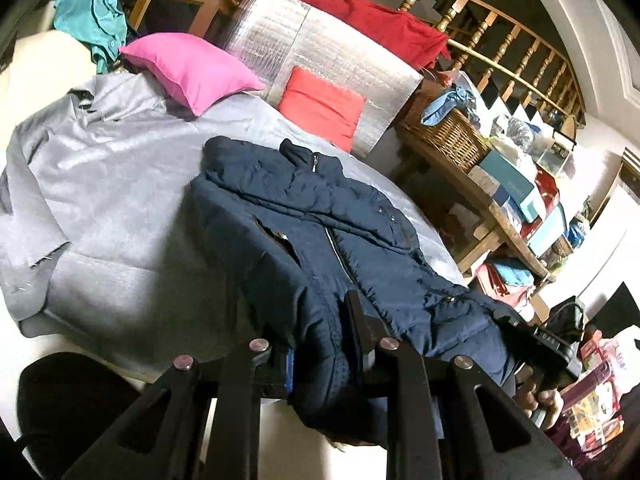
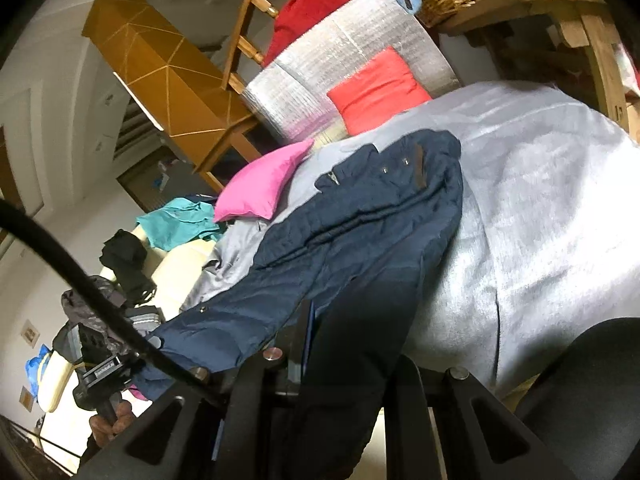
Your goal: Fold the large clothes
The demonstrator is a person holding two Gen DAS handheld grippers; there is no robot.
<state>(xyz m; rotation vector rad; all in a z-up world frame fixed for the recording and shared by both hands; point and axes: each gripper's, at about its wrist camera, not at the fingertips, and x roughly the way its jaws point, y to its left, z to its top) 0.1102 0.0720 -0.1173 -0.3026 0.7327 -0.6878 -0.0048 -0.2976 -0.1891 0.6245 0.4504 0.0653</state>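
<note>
A navy padded jacket (image 1: 320, 216) lies front-up on the grey sheet (image 1: 120, 200), its collar far from me and its hem raised toward me. My left gripper (image 1: 322, 340) is shut on the hem, and fabric bunches between its fingers. In the right wrist view the same jacket (image 2: 360, 216) stretches away from my right gripper (image 2: 332, 344), which is shut on another part of the hem; dark cloth drapes over one finger. Each gripper shows in the other's view: the right gripper (image 1: 516, 326) at the jacket's right edge, the left gripper (image 2: 132, 360) at the left edge.
A pink pillow (image 1: 188, 72) and a red pillow (image 1: 320, 108) lean on a silver padded panel (image 1: 340, 48) at the head of the bed. A wicker basket (image 1: 448, 136) and a cluttered wooden shelf (image 1: 500, 216) stand on the right. Teal clothing (image 1: 92, 12) lies far left.
</note>
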